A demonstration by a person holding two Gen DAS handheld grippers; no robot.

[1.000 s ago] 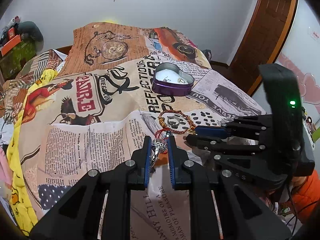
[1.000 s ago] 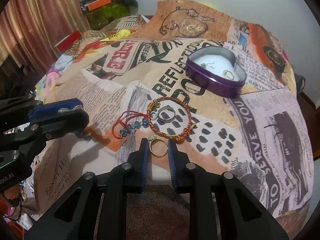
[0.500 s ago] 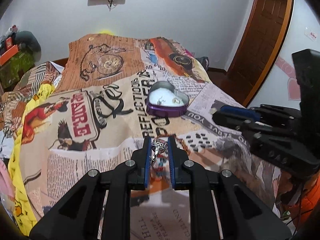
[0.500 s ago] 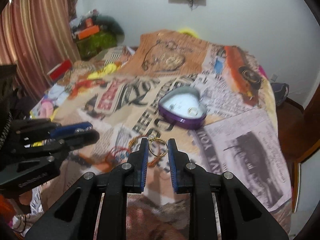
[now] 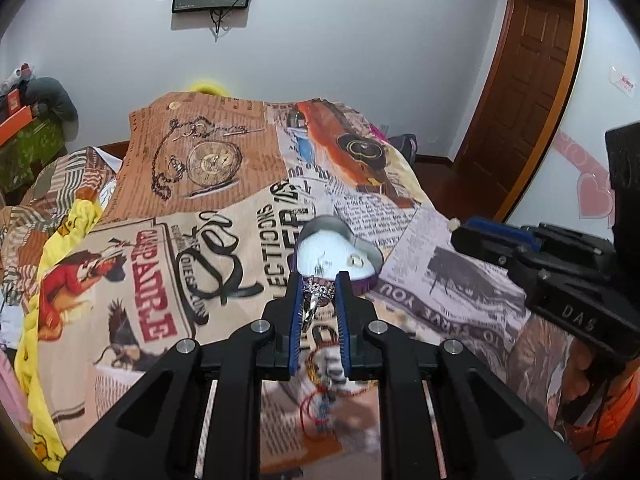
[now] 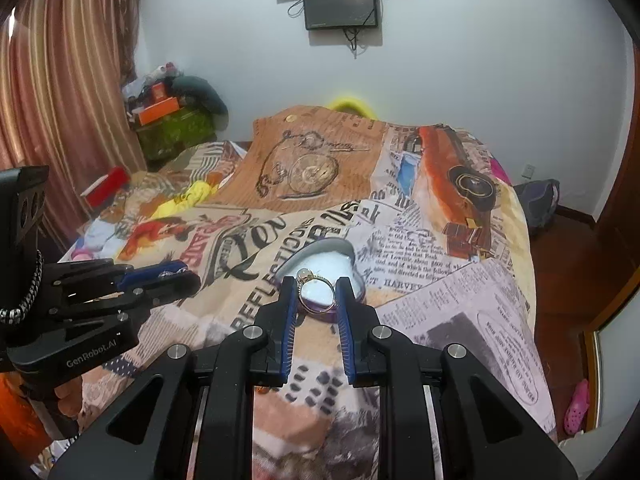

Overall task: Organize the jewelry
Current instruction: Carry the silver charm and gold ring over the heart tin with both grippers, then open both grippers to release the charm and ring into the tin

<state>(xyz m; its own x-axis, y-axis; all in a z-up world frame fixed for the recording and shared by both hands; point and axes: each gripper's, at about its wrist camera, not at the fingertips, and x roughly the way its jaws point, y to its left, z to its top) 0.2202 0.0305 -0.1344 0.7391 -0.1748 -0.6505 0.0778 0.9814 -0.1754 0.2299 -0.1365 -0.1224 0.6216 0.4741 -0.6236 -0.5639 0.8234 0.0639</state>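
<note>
Left gripper [image 5: 319, 286], low centre of its own view, is clamped on a silver ring [image 5: 316, 294] with a sparkly top, and a second ago that ring was barely clear of the bedspread [image 5: 120, 280]; now it rides high, lined up just below the purple heart-shaped tin [image 5: 340, 256]. Same story on the other side: the right gripper [image 6: 317, 289] is pinched on a gold ring [image 6: 316, 294], which was down by the bracelets a moment back and now hangs in front of the tin [image 6: 320, 258]. So both rings are off the bed and heading for the box; I'd say the drop into its white lining comes next. Outward from there, the left view shows what the right hides: a ring and a small earring-like piece already lying in the tin, plus a blurred red cord bracelet [image 5: 316, 416] left on the bedspread at bottom centre. The right view offers the left gripper from the side at middle left, something silvery glinting at its tips, and the curtain [image 6: 68, 80] at upper left.
</note>
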